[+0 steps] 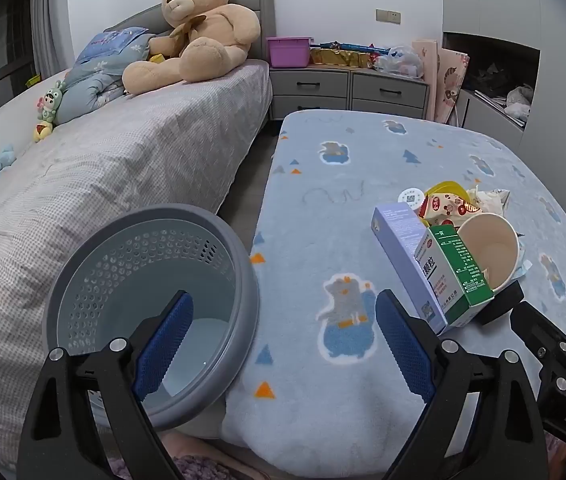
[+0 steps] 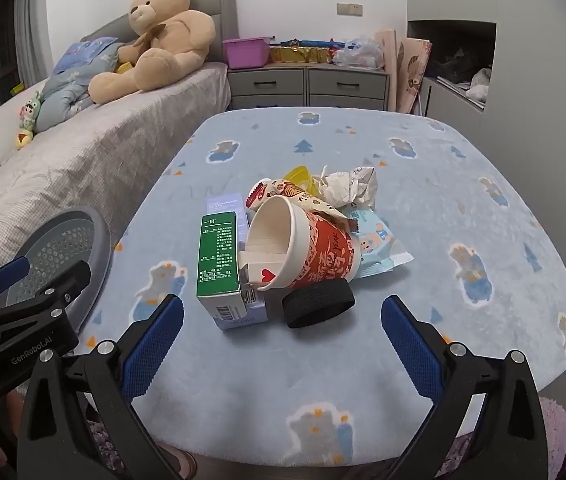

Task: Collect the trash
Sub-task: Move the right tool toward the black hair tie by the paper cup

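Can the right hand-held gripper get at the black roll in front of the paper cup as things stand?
Probably yes. The right hand-held gripper is open and faces the black roll, with only bare blanket between them. The paper cup leans over the roll from behind.

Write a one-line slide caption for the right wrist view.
Open right gripper faces a trash pile on the blue blanket: tipped paper cup, green box, black ring.

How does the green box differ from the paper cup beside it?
The green box is rectangular and closed; the paper cup is round and open. The green box is green and white; the paper cup is red outside. Both lie in one pile on the blue blanket.
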Action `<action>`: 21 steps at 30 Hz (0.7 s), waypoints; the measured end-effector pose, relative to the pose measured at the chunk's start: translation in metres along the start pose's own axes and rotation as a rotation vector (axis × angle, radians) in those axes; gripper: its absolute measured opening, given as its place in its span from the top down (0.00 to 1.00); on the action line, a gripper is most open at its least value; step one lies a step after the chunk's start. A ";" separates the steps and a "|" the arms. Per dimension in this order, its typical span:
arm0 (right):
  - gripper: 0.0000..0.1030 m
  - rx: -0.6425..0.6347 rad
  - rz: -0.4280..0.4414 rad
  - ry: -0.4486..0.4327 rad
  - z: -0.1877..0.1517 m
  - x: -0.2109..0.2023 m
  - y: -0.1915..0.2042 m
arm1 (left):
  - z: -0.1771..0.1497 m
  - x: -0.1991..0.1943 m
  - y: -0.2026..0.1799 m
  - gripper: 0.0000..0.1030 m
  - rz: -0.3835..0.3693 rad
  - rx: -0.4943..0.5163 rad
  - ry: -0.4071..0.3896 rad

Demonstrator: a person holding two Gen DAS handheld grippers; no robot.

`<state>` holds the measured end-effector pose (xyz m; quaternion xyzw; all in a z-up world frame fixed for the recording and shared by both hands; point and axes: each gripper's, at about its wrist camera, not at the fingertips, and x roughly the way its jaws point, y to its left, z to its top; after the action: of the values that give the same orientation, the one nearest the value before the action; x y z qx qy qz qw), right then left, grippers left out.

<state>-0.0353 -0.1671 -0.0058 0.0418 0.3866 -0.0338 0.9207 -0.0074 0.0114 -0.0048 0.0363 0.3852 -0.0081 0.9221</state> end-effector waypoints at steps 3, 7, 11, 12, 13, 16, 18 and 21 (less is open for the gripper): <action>0.06 0.001 0.003 -0.002 0.000 0.001 0.000 | 0.000 0.000 0.000 0.14 0.000 0.000 0.000; 0.06 0.001 0.002 -0.002 0.000 0.001 0.001 | 0.000 0.000 0.000 0.14 0.000 0.000 0.000; 0.06 0.000 0.001 0.001 0.000 0.001 0.001 | 0.000 0.000 0.000 0.14 -0.001 0.001 0.001; 0.06 0.001 0.002 0.001 0.000 0.001 0.001 | 0.000 0.000 0.001 0.14 -0.001 0.001 0.001; 0.06 -0.001 0.001 0.000 0.000 0.001 0.001 | 0.000 0.000 0.001 0.14 -0.001 0.001 0.000; 0.06 -0.001 0.001 -0.001 0.000 0.000 0.001 | 0.000 0.000 0.001 0.14 -0.001 0.001 0.000; 0.06 -0.001 0.001 -0.001 0.000 0.000 0.000 | 0.001 0.000 0.001 0.14 0.000 0.000 0.001; 0.06 -0.001 0.000 -0.001 0.000 0.000 0.000 | 0.001 0.000 0.001 0.14 -0.001 0.001 0.001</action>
<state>-0.0351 -0.1670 -0.0054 0.0412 0.3862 -0.0334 0.9209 -0.0069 0.0126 -0.0042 0.0364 0.3856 -0.0086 0.9219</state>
